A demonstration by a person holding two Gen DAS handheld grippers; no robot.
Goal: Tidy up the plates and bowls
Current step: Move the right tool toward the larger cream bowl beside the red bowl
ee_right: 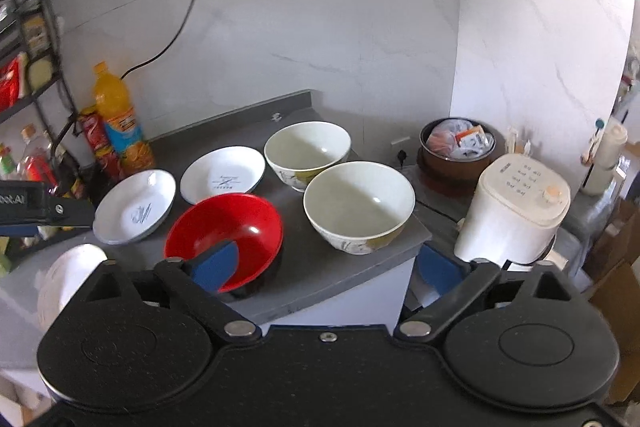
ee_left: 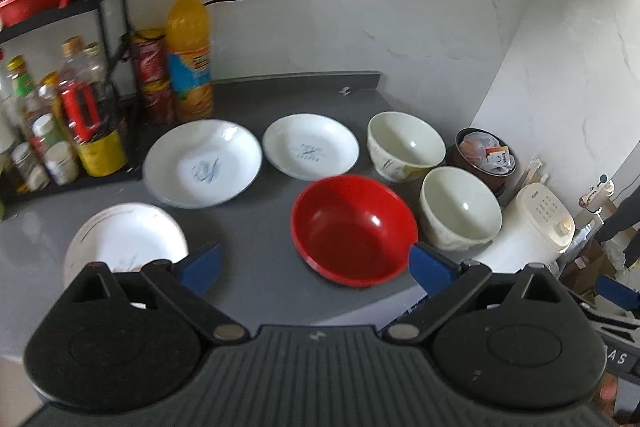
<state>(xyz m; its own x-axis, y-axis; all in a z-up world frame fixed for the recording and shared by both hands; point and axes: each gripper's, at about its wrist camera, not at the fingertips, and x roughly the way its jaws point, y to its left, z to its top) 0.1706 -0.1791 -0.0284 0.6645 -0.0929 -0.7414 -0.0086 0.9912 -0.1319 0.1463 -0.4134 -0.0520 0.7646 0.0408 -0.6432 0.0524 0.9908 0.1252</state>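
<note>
On the grey counter [ee_left: 256, 279] lie three white plates: a near one [ee_left: 124, 239], a large one [ee_left: 202, 163] and a smaller one [ee_left: 311, 146]. A red bowl [ee_left: 354, 227] sits in front, with two cream bowls [ee_left: 406, 145] [ee_left: 460, 213] to its right. My left gripper [ee_left: 316, 269] hovers open just short of the red bowl, nothing between its blue pads. In the right wrist view the red bowl [ee_right: 228, 227] and the cream bowls [ee_right: 358, 205] [ee_right: 307, 149] lie ahead. My right gripper [ee_right: 330, 267] is open and holds nothing, its left pad in front of the red bowl's rim.
A black rack [ee_left: 48, 7] with bottles and jars stands at the left, an orange drink bottle [ee_left: 189, 55] and red cans [ee_left: 154, 75] beside it. Right of the counter stand a brown pot with packets [ee_right: 456, 147] and a white appliance [ee_right: 516, 207]. A cable [ee_right: 188, 7] hangs down the wall.
</note>
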